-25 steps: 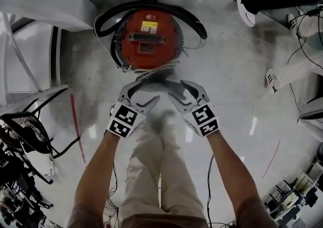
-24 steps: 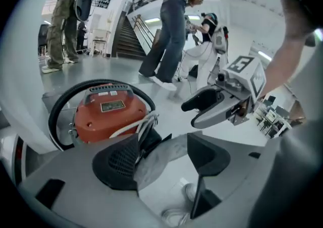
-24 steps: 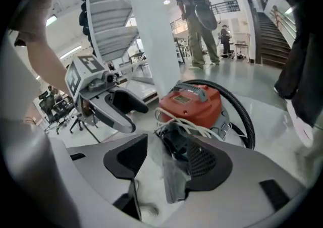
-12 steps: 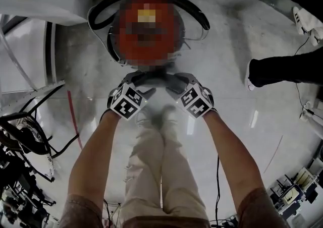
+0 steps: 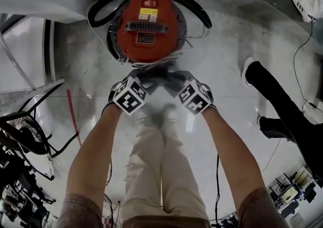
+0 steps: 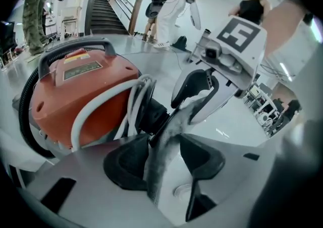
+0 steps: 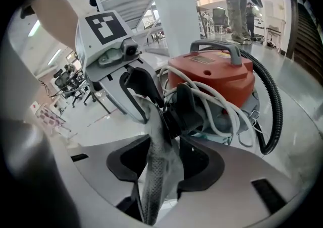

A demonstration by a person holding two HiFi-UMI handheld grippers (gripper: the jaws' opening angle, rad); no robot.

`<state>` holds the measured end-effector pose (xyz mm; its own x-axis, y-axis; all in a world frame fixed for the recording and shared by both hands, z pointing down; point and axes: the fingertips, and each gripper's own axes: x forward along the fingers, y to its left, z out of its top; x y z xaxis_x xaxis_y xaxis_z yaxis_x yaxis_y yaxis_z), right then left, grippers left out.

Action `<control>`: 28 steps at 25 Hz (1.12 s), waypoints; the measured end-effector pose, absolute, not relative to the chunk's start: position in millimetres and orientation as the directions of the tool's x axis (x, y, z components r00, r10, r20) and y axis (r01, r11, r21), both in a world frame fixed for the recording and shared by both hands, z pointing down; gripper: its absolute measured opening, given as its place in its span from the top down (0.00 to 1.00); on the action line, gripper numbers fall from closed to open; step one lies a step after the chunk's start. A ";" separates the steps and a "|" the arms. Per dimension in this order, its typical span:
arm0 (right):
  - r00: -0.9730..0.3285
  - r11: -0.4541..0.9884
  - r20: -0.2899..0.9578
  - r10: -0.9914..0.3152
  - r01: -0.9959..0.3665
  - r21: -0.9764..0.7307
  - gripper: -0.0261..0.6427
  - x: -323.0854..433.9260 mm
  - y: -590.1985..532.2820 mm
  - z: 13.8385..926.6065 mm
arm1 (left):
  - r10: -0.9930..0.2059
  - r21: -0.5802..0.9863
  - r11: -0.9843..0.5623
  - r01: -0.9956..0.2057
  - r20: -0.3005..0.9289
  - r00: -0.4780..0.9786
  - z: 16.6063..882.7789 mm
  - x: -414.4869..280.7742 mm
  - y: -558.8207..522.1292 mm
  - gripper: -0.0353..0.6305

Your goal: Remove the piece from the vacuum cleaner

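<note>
On the floor (image 5: 227, 65) right in front of my feet sits the red vacuum cleaner (image 5: 148, 27), its black hose (image 5: 94, 14) looped round the body and a white cord (image 6: 96, 108) bunched on the side facing me. Both my claws are down at that near side, tips close together. The grey piece (image 7: 156, 171) – a limp, perforated strip – hangs from a black fitting (image 7: 184, 111) on the vacuum's side and runs through both sets of jaws. My right gripper (image 7: 164, 151) has just been closing, and its pads now press on the strip from both sides. My left gripper (image 6: 162, 144) has been closing too, and stands partly open: the strip lies against one pad, with a sliver of gap showing at the other. Off to my right stands someone's dark-trousered leg (image 5: 275, 96).
</note>
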<state>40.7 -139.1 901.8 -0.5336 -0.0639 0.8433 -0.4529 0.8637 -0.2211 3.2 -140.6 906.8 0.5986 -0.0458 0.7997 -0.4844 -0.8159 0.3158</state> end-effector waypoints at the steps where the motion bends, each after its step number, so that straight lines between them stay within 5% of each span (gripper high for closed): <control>1: -0.537 0.864 0.842 -0.055 -0.448 -0.229 0.73 39.9 -137.6 902.1 | -0.038 0.323 -0.816 -0.480 0.798 0.601 906.9 3.2 -140.2 0.66; 28: -0.538 0.772 0.831 -0.142 -0.586 -0.248 0.87 35.9 -124.5 903.9 | -0.018 0.407 -0.678 -0.612 0.823 0.568 909.0 -10.6 -123.7 0.82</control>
<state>35.9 -124.5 903.9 -0.5383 -0.1417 0.8307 -0.5858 0.7716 -0.2480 -10.6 -123.7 909.0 0.5677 -0.0181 0.8230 -0.6120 -0.6779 0.4072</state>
